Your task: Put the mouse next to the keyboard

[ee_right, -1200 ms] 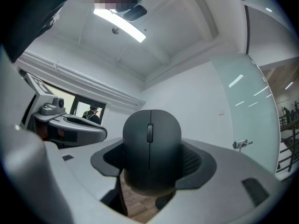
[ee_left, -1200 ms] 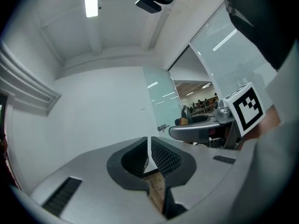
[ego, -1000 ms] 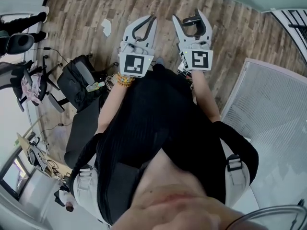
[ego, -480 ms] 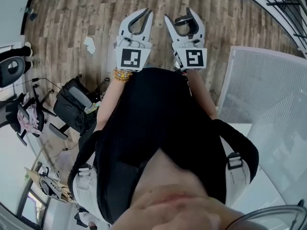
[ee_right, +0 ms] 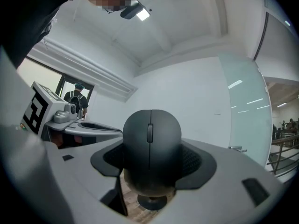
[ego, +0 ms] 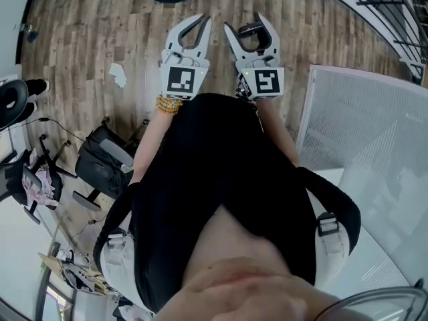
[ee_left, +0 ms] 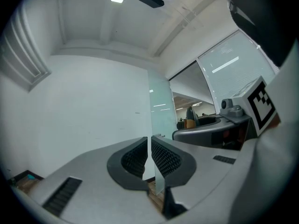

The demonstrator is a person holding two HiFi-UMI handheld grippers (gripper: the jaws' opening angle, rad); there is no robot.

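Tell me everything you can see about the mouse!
The mouse is a dark grey, matte, plastic-looking computer mouse with a rounded, egg-like body, a seam down its middle and a small scroll wheel. No cable shows. The right gripper holds it in the air above the wooden floor, with the ribbed pads pressing on both its sides. Nothing else touches it.

My left tongs (ego: pixel 202 21) and right tongs (ego: pixel 242 24) sit side by side, out in front of me over the floor (ego: pixel 80 39). The mouse (ego: pixel 254 32) sits between the right tongs' jaws, and a chair (ego: pixel 100 160) stands off to my left.
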